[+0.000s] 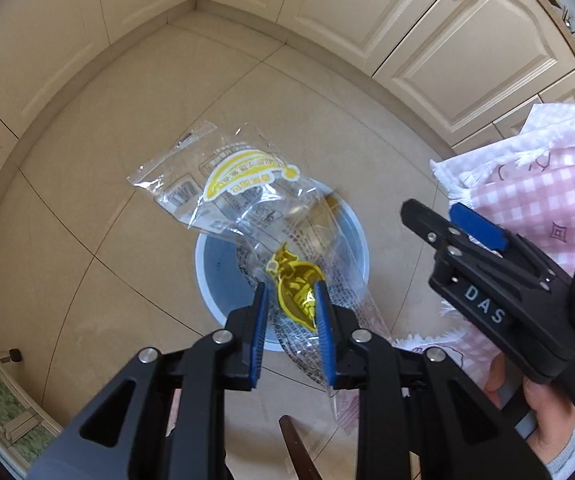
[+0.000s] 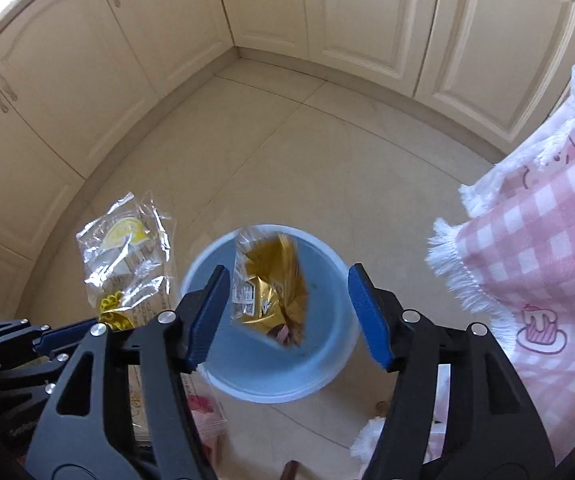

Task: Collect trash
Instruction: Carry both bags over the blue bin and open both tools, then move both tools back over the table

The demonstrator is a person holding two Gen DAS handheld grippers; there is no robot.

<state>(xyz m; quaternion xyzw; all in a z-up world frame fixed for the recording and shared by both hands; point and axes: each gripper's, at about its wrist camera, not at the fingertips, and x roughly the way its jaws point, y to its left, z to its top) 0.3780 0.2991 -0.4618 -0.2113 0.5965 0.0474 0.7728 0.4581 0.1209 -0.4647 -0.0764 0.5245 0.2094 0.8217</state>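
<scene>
My left gripper [image 1: 292,312] is clenched on the clear yellow-printed wrapper [image 1: 223,192], which hangs over the blue bin [image 2: 271,376] on the floor, while my right gripper [image 2: 287,320] stands released and the gold wrapper [image 2: 275,288] sits free in the bin's mouth. I judge the risk lies with the clear wrapper: most of it spreads past the far left rim, so letting go here could send the light film drifting onto the tiles. The pink checked cloth [image 2: 535,248] hanging at the right could also snag my right jaws.

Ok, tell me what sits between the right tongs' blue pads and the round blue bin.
A crinkled gold foil wrapper, apparently loose above the bin, touching neither pad of the right tongs; right wrist view.
</scene>
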